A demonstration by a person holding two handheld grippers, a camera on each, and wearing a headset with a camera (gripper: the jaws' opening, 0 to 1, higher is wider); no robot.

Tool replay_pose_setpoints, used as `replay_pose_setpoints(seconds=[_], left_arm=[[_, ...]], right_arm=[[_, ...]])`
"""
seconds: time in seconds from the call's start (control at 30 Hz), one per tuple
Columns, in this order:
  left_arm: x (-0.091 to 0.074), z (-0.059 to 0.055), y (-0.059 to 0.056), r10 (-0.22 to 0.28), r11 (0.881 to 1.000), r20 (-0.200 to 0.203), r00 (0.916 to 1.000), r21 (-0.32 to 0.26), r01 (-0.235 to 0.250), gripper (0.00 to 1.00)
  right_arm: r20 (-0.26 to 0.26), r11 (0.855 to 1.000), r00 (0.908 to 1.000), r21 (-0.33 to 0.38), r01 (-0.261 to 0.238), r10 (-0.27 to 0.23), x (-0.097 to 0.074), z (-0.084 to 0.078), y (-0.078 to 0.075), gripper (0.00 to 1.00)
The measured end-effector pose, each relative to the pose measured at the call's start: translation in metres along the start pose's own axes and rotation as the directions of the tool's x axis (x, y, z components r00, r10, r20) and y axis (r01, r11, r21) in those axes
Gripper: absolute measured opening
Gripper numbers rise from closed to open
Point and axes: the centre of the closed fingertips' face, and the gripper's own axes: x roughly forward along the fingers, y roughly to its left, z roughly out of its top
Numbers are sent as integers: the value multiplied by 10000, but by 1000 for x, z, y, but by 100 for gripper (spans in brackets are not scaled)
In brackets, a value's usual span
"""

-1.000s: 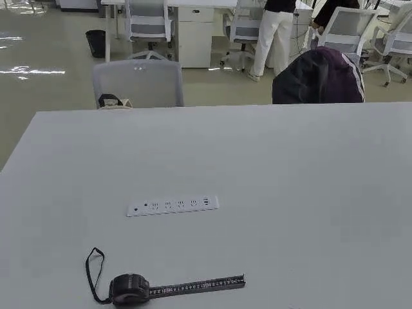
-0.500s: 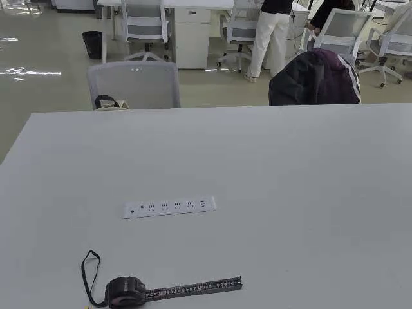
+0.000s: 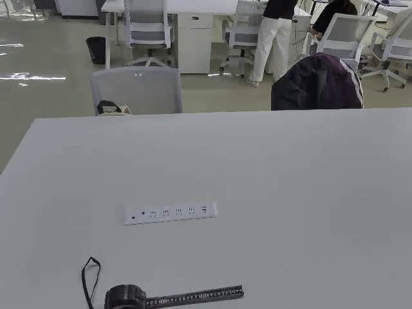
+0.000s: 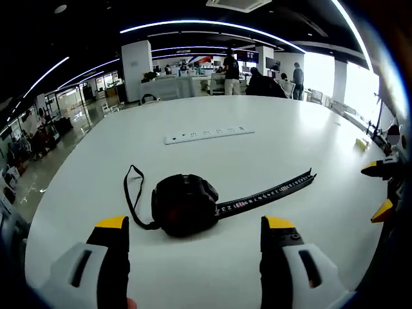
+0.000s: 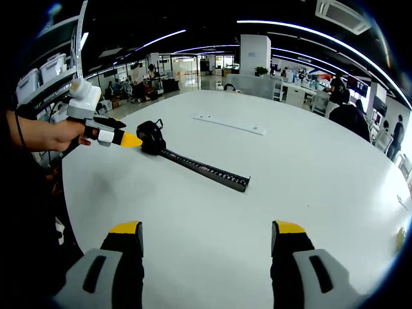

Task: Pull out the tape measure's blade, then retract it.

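Note:
A black tape measure (image 3: 125,297) lies near the front edge of the white table (image 3: 290,193), with its blade (image 3: 196,296) drawn out a short way to the right and a black strap (image 3: 87,278) looped to its left. In the left gripper view the case (image 4: 185,203) sits just ahead of my left gripper (image 4: 195,223), whose jaws stand open on either side and apart from it. My right gripper (image 5: 207,227) is open over bare table, short of the blade's tip (image 5: 241,183). The left gripper (image 5: 125,134) hovers by the case (image 5: 149,136).
A white power strip (image 3: 170,213) lies flat mid-table, beyond the tape measure. Grey office chairs (image 3: 136,90) stand behind the far edge, one draped with a dark jacket (image 3: 317,84). People stand at desks further back.
The head view has tilted a little, so the whole picture shifted. The tape measure and its drawn-out blade lie as before.

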Motion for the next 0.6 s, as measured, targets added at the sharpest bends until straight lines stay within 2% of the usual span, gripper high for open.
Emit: replay_pose_setpoints(seconds=[0.17,0.3,0.4,0.47,0.53,0.6], left_arm=[[7,0,-1,103,9992,-83,9999,-380,-106,79],[15,4,3,191,9965,79,9998,-820,-184,79],[20,5,3,278,9963,86,9996,-817,-270,79],[23,6,4,322,9952,95,9994,-925,-312,78],[29,7,7,356,9945,109,9993,-990,-344,78],[35,6,9,412,9942,53,9991,-993,-404,78]], right_arm=[[-38,10000,10000,16,-67,67,3,-1,-2,83],[-88,9992,9994,185,-346,348,8,-4,-3,80],[-121,9984,9984,121,-551,552,12,-5,-3,78],[-372,9940,9934,183,-1077,1083,14,-7,4,73],[-495,9937,9925,100,-1115,1119,16,-9,3,70],[-406,9932,9926,-189,-1151,1143,19,-6,2,71]])
